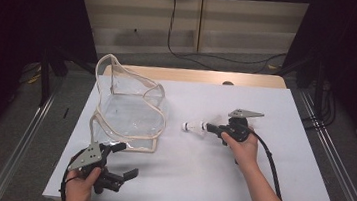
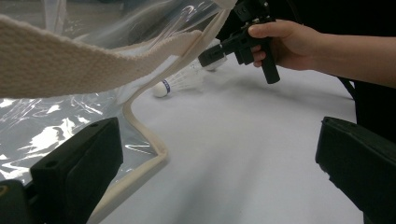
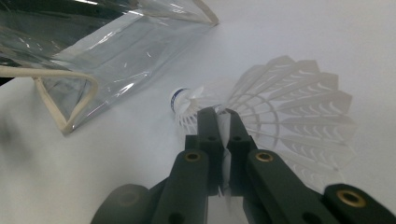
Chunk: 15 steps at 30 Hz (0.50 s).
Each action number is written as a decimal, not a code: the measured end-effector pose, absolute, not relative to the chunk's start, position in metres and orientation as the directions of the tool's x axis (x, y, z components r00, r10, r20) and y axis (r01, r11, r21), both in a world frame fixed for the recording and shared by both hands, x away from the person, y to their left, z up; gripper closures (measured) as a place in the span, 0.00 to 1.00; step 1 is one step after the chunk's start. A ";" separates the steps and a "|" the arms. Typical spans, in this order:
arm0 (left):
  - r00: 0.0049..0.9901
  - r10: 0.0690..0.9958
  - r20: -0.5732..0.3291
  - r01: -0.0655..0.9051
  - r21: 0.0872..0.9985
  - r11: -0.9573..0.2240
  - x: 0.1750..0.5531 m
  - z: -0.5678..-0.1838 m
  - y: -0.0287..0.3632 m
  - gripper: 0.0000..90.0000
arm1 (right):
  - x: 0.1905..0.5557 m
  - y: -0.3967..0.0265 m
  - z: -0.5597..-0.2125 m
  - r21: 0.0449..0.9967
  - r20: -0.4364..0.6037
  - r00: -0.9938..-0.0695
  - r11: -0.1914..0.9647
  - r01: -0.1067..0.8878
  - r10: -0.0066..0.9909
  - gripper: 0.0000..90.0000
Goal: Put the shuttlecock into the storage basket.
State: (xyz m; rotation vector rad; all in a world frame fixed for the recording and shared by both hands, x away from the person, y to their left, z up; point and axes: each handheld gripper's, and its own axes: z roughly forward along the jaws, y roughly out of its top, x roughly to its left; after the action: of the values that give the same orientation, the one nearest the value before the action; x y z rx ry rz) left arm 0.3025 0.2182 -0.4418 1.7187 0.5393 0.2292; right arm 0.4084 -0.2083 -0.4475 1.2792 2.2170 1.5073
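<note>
Shuttlecock (image 3: 280, 107) feathers partly hidden between right gripper's (image 3: 219, 116) clamped jaws.

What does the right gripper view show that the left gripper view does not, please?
Right gripper view alone: its own tool shut on the shuttlecock feathers, the fanned skirt seen close up. Left gripper view alone: the left tool with jaws wide apart and nothing between them, plus the person's right hand gripping the other tool's handle. Both share: the clear bag with cream trim, the shuttlecock's white cork with its blue band, and the white tabletop.
</note>
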 end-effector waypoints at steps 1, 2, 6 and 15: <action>0.870 0.472 -0.143 0.230 0.964 -0.132 0.302 -0.442 0.218 0.01 | 0.409 -0.208 -0.448 0.826 0.308 -0.618 0.118 0.551 0.724 0.99; 0.870 0.472 -0.141 0.229 0.964 -0.134 0.302 -0.442 0.218 0.01 | 0.409 -0.208 -0.448 0.826 0.308 -0.617 0.118 0.552 0.724 0.99; 0.870 0.472 -0.141 0.229 0.964 -0.134 0.302 -0.442 0.218 0.01 | 0.410 -0.208 -0.450 0.826 0.312 -0.614 0.113 0.552 0.725 0.99; 0.870 0.472 -0.144 0.231 0.964 -0.131 0.302 -0.442 0.218 0.01 | 0.412 -0.203 -0.454 0.822 0.327 -0.618 0.107 0.559 0.715 0.99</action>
State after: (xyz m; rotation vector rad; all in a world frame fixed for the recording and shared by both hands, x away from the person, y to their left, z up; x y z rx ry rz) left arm 0.3025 0.2178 -0.4423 1.7174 0.5430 0.2252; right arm 0.4123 -0.2032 -0.4542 1.2899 2.2179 1.5319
